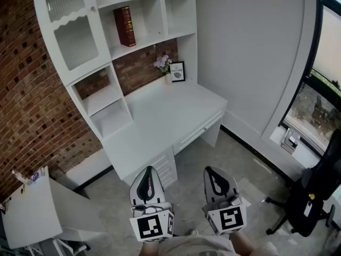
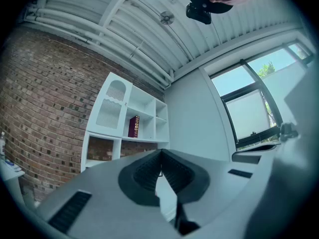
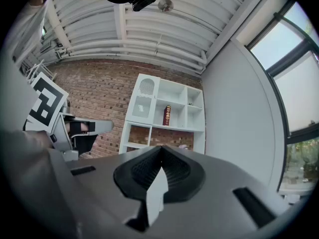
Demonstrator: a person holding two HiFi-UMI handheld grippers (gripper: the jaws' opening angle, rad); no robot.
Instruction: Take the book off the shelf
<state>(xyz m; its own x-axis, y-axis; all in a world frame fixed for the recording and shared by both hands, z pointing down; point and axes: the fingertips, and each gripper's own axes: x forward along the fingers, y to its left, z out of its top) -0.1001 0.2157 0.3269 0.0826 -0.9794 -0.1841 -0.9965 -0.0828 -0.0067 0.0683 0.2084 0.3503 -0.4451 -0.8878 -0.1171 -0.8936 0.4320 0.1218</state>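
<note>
A dark red book stands upright on an upper shelf of the white shelf unit. It also shows far ahead in the left gripper view as the book and in the right gripper view as the book. My left gripper and right gripper hang side by side low in the head view, over the floor in front of the desk and far from the shelf. Both are shut with nothing between the jaws, as the left gripper and right gripper show in their own views.
A white desk with drawers stands under the shelves, bearing a small flower vase and a framed picture. A black office chair is at the right by the window. A small white table sits at the left.
</note>
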